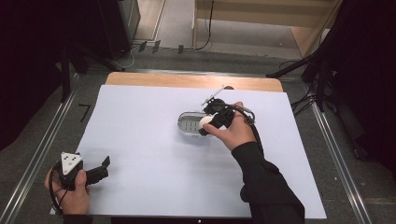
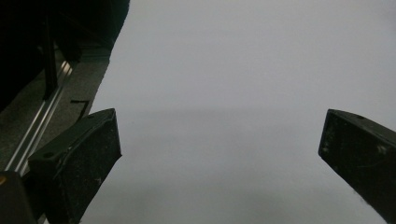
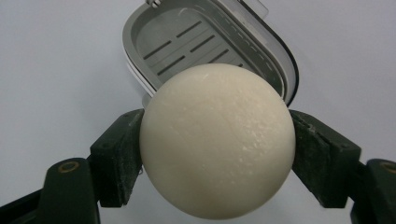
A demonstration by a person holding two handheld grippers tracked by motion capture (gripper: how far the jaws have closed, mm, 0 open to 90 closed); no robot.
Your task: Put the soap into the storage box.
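Note:
My right gripper is shut on a round cream-white soap ball, one black pad pressing each side. In the high view the soap ball hangs at the right edge of a grey oval soap dish with a slotted floor. The right gripper view shows the soap dish just beyond the ball, its tray bare. My left gripper rests near the table's front left corner, open, its jaws wide apart over bare white sheet with nothing between them.
A white sheet covers the wooden table. Metal rails run along both sides of the table. Dark stands and cables crowd the floor at the right and back.

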